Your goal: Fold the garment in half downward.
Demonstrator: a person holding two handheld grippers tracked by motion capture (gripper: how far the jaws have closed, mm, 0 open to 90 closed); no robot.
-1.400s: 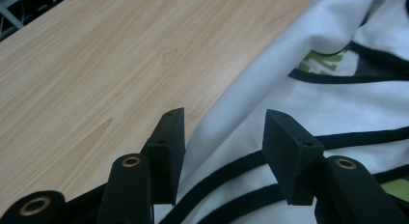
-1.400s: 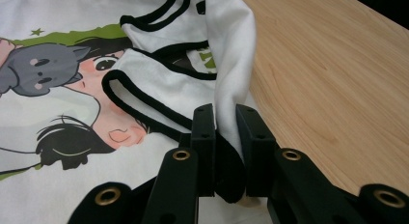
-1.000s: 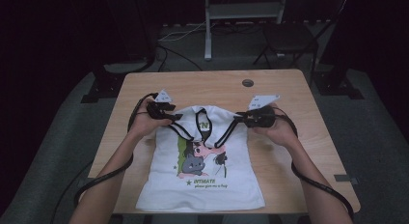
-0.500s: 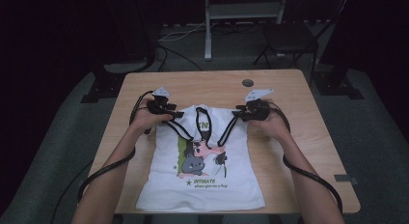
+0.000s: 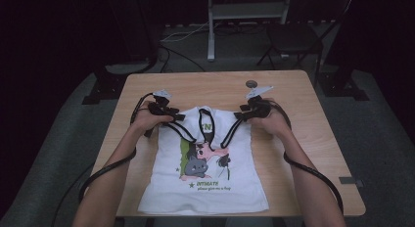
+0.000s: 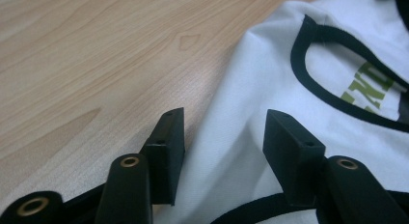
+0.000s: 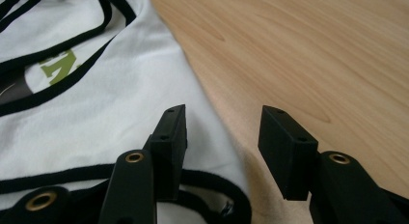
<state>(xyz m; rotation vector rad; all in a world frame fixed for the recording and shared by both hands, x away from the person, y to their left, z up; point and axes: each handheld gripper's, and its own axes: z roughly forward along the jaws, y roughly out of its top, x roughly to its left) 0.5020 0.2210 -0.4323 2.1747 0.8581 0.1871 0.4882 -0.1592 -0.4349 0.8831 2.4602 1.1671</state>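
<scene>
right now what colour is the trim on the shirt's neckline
Black, on the white shirt; the trim shows best in the left gripper view.

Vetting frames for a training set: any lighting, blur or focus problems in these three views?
High view: table and white top lit evenly, surroundings nearly black, picture soft, print text barely legible. Left gripper view: near jaws and shirt edge sharp enough, far wood soft, no glare. Right gripper view: a soft shadow falls on the wood between the jaws, and the grain blurs farther off.

The left claw (image 6: 224, 137) stands with jaws apart, having just been closing, over the white shirt (image 6: 270, 89) edge. Black trim (image 6: 318, 89) loops across the fabric. Bare wooden bench (image 6: 96, 50) adjoins.
</scene>
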